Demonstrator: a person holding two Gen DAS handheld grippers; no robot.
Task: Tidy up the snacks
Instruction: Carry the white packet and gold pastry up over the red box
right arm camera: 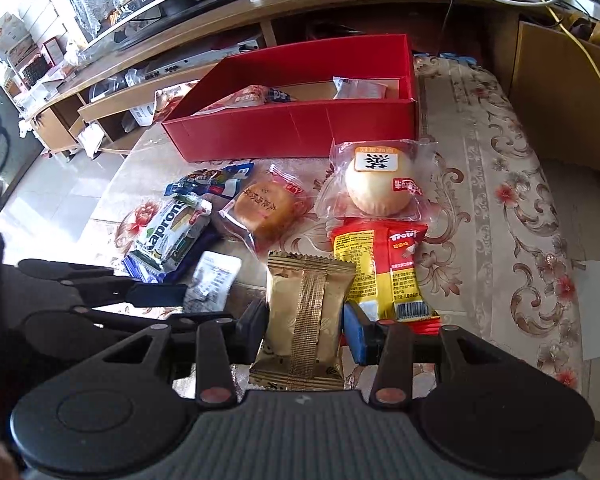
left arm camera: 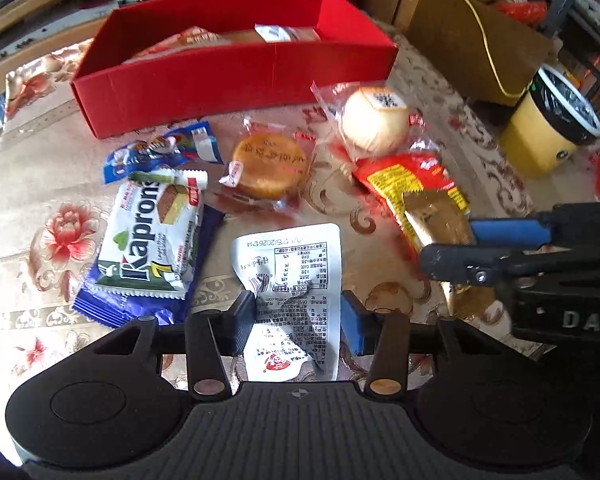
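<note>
Left wrist view: left gripper (left arm camera: 296,320) clamped on the white sachet (left arm camera: 290,280), lower centre, pads pinching its crumpled sides; label face up, print inverted. Probably gripped for transfer to the red box (left arm camera: 236,76) at upper centre. Sachet's lower end hidden behind the gripper body. Loose snacks spread between box and gripper on the floral tablecloth (left arm camera: 40,184): Kaprons wafer pack (left arm camera: 152,236) stacked on a blue wrapper (left arm camera: 100,304) at left, round brown cake (left arm camera: 272,168) at centre, pale bun (left arm camera: 374,120) right of centre, red-yellow packet (left arm camera: 412,180) under it. Right gripper (left arm camera: 460,248) enters from the right edge, closed on the gold packet (left arm camera: 436,220); most of that packet covered by its fingers. Box contents hard to read over the near wall: two wrapped items at most. Yellow tub (left arm camera: 548,132) at right is off the table; contents not clear.

Right wrist view: right gripper (right arm camera: 306,330) holding the gold packet (right arm camera: 306,320) upright by its sides, lower centre, seam facing the camera; likely also bound for the red box (right arm camera: 296,124) at upper centre. Packet hides part of the red-yellow packet (right arm camera: 384,264). Left gripper (right arm camera: 160,296) at lower left, tips on the white sachet (right arm camera: 214,280); grip itself hard to make out from here. Box divider visible; far compartment holds two wrapped snacks, near compartment floor hidden.
</note>
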